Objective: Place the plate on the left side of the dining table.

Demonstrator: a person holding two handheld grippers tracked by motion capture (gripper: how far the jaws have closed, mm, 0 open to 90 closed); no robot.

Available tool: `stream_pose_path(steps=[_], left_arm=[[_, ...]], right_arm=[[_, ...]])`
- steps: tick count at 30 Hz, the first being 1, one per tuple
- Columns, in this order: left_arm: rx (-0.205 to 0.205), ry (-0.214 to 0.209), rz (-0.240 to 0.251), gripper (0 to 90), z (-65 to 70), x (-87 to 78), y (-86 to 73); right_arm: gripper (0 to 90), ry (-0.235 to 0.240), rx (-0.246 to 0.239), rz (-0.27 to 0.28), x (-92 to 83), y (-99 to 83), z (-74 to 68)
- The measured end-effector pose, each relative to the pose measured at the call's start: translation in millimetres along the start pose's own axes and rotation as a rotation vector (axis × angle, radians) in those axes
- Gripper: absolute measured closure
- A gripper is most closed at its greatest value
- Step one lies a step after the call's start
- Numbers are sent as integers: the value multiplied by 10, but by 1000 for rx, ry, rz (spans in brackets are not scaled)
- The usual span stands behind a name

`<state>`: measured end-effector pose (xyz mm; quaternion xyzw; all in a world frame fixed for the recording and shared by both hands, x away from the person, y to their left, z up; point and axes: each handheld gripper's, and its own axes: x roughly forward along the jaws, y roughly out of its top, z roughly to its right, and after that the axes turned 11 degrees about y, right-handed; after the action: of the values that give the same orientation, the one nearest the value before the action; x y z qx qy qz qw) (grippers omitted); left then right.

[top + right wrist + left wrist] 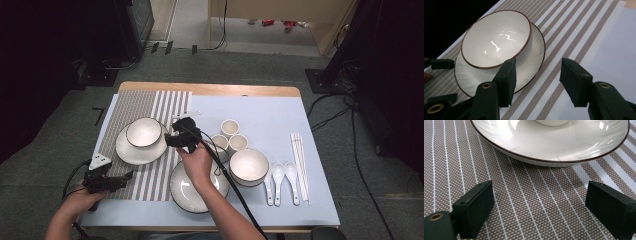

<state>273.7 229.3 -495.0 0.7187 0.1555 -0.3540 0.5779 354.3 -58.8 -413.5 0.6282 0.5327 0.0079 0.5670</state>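
1. R gripper (172,131) is hovering w/ jaws apart, empty, just at 3 o'clock of bowl (143,132).
2. Bowl is sitting in plate (131,151) on striped mat (155,172).
3. L gripper (129,176) is resting open on mat at plate's 7 o'clock.

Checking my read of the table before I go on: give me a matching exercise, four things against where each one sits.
Things:
1. bowl
2. spoons
3. chopsticks
4. cups

Places:
A. at the far right of the tableware
B. on a plate on the striped mat
C. just left of the chopsticks
D. clustered mid-table, behind the second bowl

Pairs: 1-B, 2-C, 3-A, 4-D
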Motion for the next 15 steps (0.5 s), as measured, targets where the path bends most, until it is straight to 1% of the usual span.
stream_pose_path(steps=[3,5,7,8,15], left_arm=[[2,2,-1,85,3,0,1],[1,3,0,85,5,1,0],[2,3,0,85,5,1,0],[2,3,0,85,5,1,0],[-2,1,3,85,1,1,-1]], right_arm=[[456,4,-3,14,-81,-6,-18],[457,6,-8,16,-102,-7,-22],[457,2,-28,6,-146,-6,-29],[457,2,-28,6,-146,-6,-29],[434,0,-34,10,-267,-27,30]])
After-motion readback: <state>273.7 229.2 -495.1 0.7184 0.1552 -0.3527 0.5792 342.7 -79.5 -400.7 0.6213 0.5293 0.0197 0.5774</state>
